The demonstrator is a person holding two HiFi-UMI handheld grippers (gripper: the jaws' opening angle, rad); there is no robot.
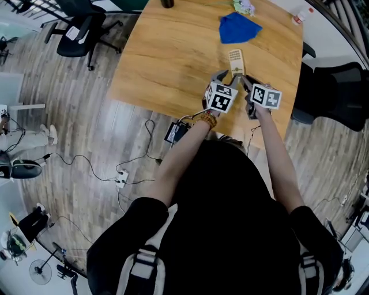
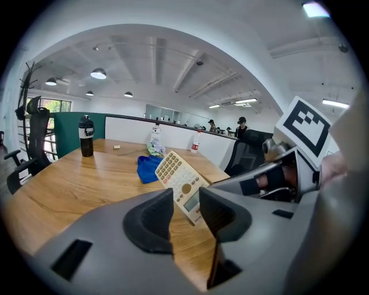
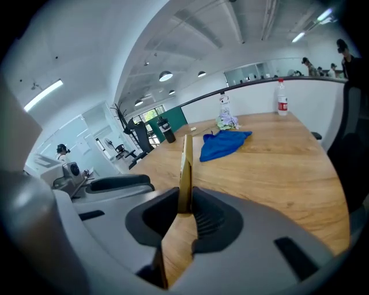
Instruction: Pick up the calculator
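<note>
The beige calculator (image 1: 236,62) is off the wooden table (image 1: 173,57), tilted, with its near end clamped in my right gripper (image 1: 243,82). In the right gripper view it stands edge-on (image 3: 185,167) between the dark pads, and that gripper (image 3: 184,210) is shut on it. In the left gripper view its keys and screen (image 2: 181,183) face me just beyond my left gripper (image 2: 185,204), whose jaws stand apart with nothing between them. The left gripper (image 1: 222,76) hangs close beside the calculator's left, apart from it.
A blue cloth (image 1: 237,27) lies further back on the table, with a crumpled wrapper (image 1: 243,7) and a small bottle (image 1: 300,15) behind it. A black flask (image 2: 86,136) stands at the far left. Office chairs (image 1: 334,92) flank the table. Cables (image 1: 121,178) run over the floor.
</note>
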